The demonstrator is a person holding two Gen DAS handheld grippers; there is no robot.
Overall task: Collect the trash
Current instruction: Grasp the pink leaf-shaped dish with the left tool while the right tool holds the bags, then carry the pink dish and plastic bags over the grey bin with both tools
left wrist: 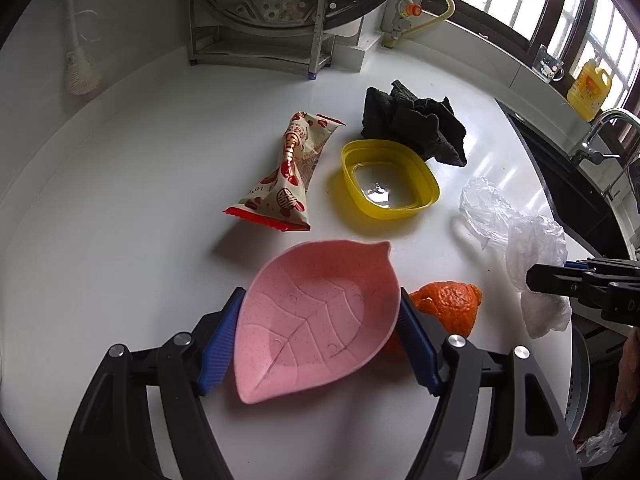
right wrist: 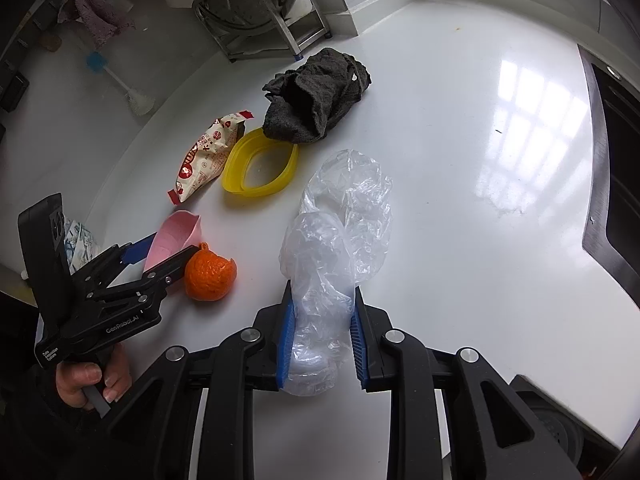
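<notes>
A pink leaf-shaped dish point(left wrist: 312, 320) sits between my left gripper's point(left wrist: 320, 296) blue pads, and both pads press on its rim. Just to its right, an orange peel point(left wrist: 452, 304) lies on the white counter point(left wrist: 120, 240). My right gripper point(right wrist: 323, 288) is shut on a crumpled clear plastic bag point(right wrist: 344, 208) that trails forward over the counter. A red-and-cream snack wrapper point(left wrist: 288, 176) lies beyond the dish. In the right wrist view, the left gripper point(right wrist: 168, 256) holds the dish point(right wrist: 176, 236) next to the peel point(right wrist: 210, 274).
A yellow plastic ring lid point(left wrist: 352, 152) and a dark crumpled cloth point(left wrist: 412, 124) lie behind the wrapper. A steel dish rack point(left wrist: 260, 0) stands at the back, with a brush point(left wrist: 80, 72) to its left. The sink point(left wrist: 560, 184) and a yellow bottle point(left wrist: 588, 88) are on the right.
</notes>
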